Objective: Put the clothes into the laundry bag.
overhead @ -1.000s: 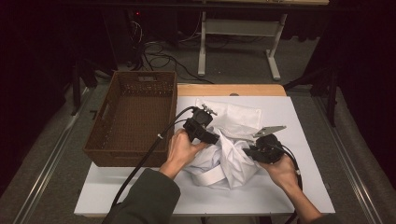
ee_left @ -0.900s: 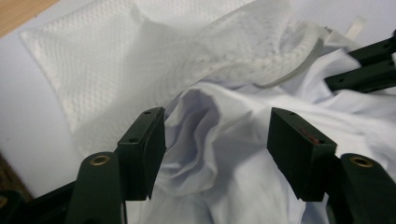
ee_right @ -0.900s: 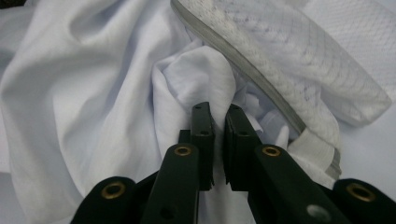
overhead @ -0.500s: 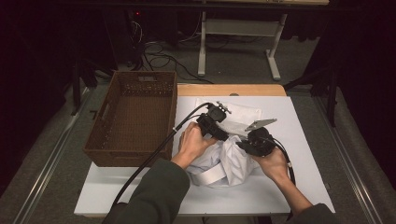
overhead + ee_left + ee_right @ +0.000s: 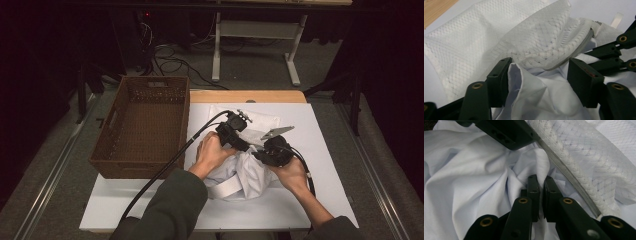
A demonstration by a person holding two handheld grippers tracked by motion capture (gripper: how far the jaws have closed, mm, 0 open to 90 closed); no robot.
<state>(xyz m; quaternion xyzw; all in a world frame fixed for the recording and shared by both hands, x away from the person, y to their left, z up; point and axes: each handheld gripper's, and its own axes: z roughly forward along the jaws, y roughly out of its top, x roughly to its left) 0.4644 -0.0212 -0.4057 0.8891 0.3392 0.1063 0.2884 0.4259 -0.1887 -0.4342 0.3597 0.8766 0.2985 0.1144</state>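
Observation:
A white garment (image 5: 240,175) lies bunched on the table, partly tucked under the rim of a white mesh bag (image 5: 260,120). My left gripper (image 5: 246,146) is open at the bag's mouth. In the left gripper view its jaws (image 5: 536,77) straddle a fold of the garment (image 5: 536,100) just below the mesh bag (image 5: 499,37) and its zipper (image 5: 584,42). My right gripper (image 5: 256,155) is shut, its tips (image 5: 541,180) pressed into the garment (image 5: 474,182) beside the mesh bag's zippered edge (image 5: 574,175). I cannot tell whether cloth is pinched between them.
A brown woven basket (image 5: 145,125) stands at the left of the white table (image 5: 320,200). A strip of bare wood (image 5: 250,96) runs along the far edge. A black cable (image 5: 165,170) trails from the left gripper toward the person.
Both grippers have closed in on each other over the garment: the left one moved right and away from the person, the right one moved left. More of the garment is bunched at the bag.

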